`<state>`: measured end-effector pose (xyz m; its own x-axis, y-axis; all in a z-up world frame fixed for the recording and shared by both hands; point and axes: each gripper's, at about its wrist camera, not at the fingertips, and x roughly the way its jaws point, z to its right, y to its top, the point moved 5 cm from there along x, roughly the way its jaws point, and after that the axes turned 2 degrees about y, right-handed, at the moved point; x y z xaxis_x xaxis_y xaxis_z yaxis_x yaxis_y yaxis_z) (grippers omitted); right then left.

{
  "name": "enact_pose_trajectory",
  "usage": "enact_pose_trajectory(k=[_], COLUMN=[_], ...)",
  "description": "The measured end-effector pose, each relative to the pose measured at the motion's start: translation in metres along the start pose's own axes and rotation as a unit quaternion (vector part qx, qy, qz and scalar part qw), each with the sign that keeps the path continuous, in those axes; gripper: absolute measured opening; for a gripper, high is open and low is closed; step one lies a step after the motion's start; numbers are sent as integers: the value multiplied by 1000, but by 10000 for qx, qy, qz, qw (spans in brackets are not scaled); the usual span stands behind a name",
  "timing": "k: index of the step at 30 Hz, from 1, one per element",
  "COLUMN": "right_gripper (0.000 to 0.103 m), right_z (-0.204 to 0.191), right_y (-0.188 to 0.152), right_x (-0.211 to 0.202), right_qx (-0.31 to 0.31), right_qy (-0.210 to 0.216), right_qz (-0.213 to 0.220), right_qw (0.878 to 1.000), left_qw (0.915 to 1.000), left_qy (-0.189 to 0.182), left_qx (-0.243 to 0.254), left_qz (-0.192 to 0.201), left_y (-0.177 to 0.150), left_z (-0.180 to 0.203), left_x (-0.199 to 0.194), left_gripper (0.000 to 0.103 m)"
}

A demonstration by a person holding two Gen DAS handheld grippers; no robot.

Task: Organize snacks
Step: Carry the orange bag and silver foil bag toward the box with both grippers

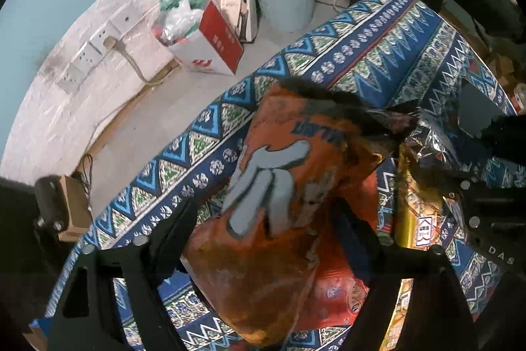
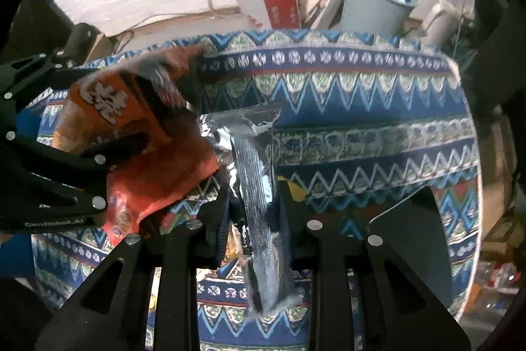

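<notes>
In the left wrist view, the left tongs (image 1: pixel 263 239) straddle an orange snack bag (image 1: pixel 273 213) above the patterned tabletop (image 1: pixel 361 61), and whether their pads press it cannot be told; a gold packet (image 1: pixel 417 219) lies just right of the bag. In the right wrist view, the right tongs (image 2: pixel 256 213) are clenched on a silver foil packet (image 2: pixel 256 173) over the tabletop (image 2: pixel 361 107), the orange snack bag (image 2: pixel 131 127) just to its left between the left tongs (image 2: pixel 65 140).
</notes>
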<state>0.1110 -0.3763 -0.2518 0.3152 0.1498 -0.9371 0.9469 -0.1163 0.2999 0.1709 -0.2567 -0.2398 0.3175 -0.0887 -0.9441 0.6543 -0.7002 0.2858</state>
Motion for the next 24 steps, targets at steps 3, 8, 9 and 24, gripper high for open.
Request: enact_pose_trajectory(k=[3,8,9,24], right_gripper=[26,23,23,22], right_z=[1,3,3,-10], right_y=[-4,-8,-8,-12], right_x=[-1,-2,-2,-39], right_qx=[89,57,63,-109], right_qy=[58,-56,-63,-115], right_qz=[30,61,60,466], right_qw=[9999,9999,9999,9988], left_qw=[9995,9989,9988,9934], left_qy=[-186,-136,-97,368], left_qx=[-240,-439,-474,-1004], left_qz=[-6,33,32,426], left_y=[-2,-6,-8,-51], left_z=[-7,-15,-16,-47], left_x=[1,-4,-5,-67], left_gripper=[56,53,53,52])
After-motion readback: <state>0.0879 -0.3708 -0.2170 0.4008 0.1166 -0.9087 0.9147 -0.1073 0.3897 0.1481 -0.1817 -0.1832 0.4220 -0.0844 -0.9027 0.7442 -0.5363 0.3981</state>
